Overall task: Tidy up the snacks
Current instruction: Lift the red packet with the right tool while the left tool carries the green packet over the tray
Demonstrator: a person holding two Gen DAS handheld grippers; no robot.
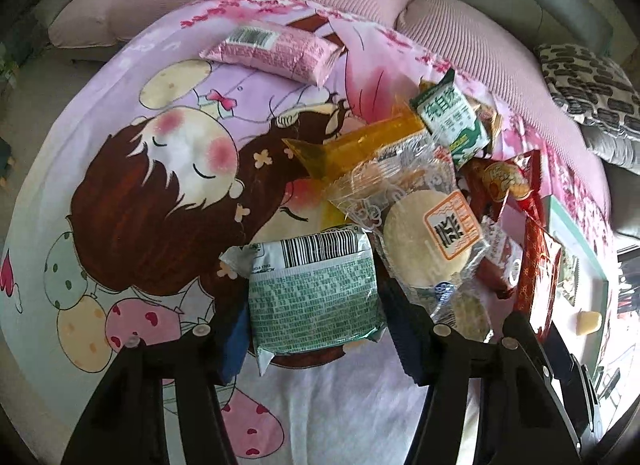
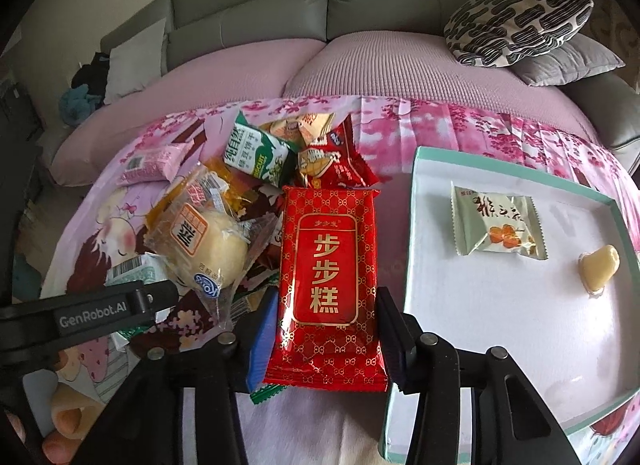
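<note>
My left gripper (image 1: pixel 316 337) is shut on a green-and-white barcoded packet (image 1: pixel 316 289), its pads pressing both sides just above the cartoon-print cloth (image 1: pixel 160 185). Right of it lies the snack pile: a round cake in clear wrap (image 1: pixel 424 245), a green biscuit pack (image 1: pixel 452 121) and an orange wrapper (image 1: pixel 360 145). A pink packet (image 1: pixel 272 49) lies apart, farther back. My right gripper (image 2: pixel 326 341) is shut on a red-and-gold cake packet (image 2: pixel 328 273), held upright between the pile and a teal-rimmed white tray (image 2: pixel 416 225).
The tray holds a pale green wrapped sweet (image 2: pixel 496 229) and a yellow jelly (image 2: pixel 600 267). A pink-covered sofa seat (image 2: pixel 400 69) with a patterned cushion (image 2: pixel 516 25) rises behind the cloth. The left gripper's arm (image 2: pixel 100 313) crosses the lower left, with a person's fingers (image 2: pixel 68 417) below.
</note>
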